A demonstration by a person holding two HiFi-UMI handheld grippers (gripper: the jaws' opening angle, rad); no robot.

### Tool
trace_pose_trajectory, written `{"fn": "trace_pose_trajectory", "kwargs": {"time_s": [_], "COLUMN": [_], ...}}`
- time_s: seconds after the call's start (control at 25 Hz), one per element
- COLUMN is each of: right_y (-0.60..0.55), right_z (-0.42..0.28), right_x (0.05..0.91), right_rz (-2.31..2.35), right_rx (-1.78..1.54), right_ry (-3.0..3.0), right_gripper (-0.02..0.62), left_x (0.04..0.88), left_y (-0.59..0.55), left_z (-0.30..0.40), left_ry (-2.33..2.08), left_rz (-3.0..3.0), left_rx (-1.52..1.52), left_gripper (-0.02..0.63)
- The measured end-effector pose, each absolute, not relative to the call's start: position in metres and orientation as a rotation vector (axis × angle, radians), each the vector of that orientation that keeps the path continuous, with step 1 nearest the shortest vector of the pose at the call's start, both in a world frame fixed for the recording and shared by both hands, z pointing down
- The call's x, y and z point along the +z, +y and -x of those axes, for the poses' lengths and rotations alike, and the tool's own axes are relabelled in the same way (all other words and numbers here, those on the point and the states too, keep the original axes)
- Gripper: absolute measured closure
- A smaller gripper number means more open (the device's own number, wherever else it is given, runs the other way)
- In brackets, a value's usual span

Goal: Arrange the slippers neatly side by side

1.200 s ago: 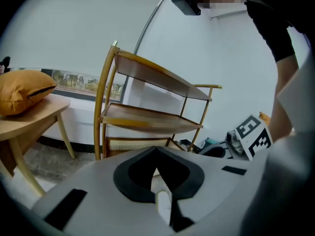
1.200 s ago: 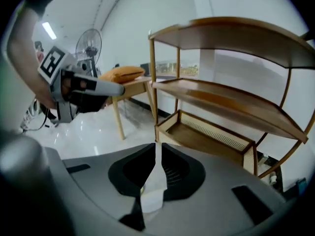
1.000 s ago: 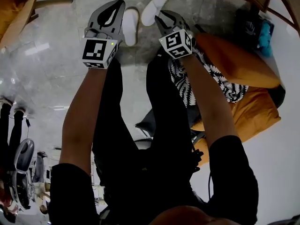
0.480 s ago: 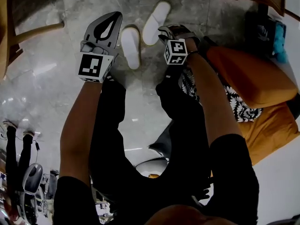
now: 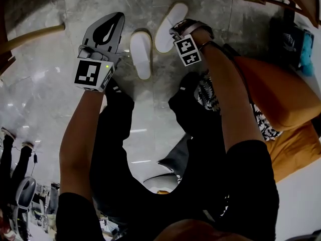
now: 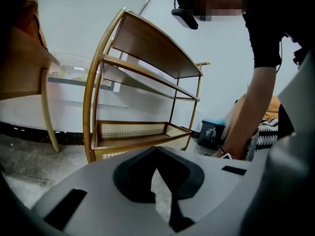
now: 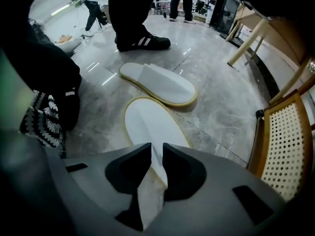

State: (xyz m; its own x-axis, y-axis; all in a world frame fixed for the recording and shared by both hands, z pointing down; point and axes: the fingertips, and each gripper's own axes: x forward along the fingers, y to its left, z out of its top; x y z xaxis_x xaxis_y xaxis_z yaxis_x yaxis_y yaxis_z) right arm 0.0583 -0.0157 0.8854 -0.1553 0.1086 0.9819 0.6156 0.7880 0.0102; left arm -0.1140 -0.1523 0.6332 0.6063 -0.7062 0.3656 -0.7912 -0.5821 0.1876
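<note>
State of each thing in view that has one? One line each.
left gripper, shut, empty, off the floor.
right gripper, pointing down; fingers have just been closing and now pinch the right slipper's edge.
right slipper, sole-down on the floor, angled away from its mate.
left slipper, sole-down on the floor, untouched, not parallel with the other.

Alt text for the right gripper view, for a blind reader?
The right gripper, whose jaws have just been closing, pinches the edge of the near white slipper on a grey marble floor. A second white slipper lies just beyond it, angled, not parallel; a cane-backed chair stands at right.
</note>
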Motion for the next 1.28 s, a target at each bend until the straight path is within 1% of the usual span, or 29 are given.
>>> {"fn": "trace_pose_trajectory", "kwargs": {"time_s": [0.08,0.12,0.28,0.56,0.68,0.92,1.12,1.28], "right_y": [-0.019,-0.020,-0.028,-0.039,-0.041,-0.051,-0.035,-0.009], "right_z": [-0.057,-0.057,-0.053,-0.055,-0.063,-0.086,-0.107,-0.105], "right_x": [0.885,0.883,0.864,0.795,0.765,0.726,0.729,0.744], "right_rz": [0.563,0.552,0.424,0.076,-0.132,-0.734,-1.112,-1.253], "right_rx": [-0.497,-0.499,-0.443,-0.174,0.031,0.674,1.029,1.212], "right_ry": [-1.696,-1.702,-1.740,-1.821,-1.855,-1.847,-1.709,-1.593], "right_gripper": [0.543,0.549,0.555,0.557,0.557,0.558,0.558,0.558], "left_x": [0.632,0.630,0.617,0.571,0.550,0.517,0.512,0.515], "left_y": [-0.154,-0.154,-0.150,-0.132,-0.125,-0.115,-0.106,-0.097], "left_z": [0.116,0.117,0.117,0.125,0.126,0.131,0.129,0.120], "left_ry": [-1.224,-1.227,-1.226,-1.236,-1.240,-1.259,-1.272,-1.256], "left_rz": [-2.498,-2.497,-2.487,-2.427,-2.403,-2.364,-2.323,-2.315], "left_rx": [0.353,0.351,0.357,0.373,0.375,0.371,0.370,0.367], "left_gripper": [0.591,0.591,0.591,0.591,0.591,0.591,0.591,0.591]}}
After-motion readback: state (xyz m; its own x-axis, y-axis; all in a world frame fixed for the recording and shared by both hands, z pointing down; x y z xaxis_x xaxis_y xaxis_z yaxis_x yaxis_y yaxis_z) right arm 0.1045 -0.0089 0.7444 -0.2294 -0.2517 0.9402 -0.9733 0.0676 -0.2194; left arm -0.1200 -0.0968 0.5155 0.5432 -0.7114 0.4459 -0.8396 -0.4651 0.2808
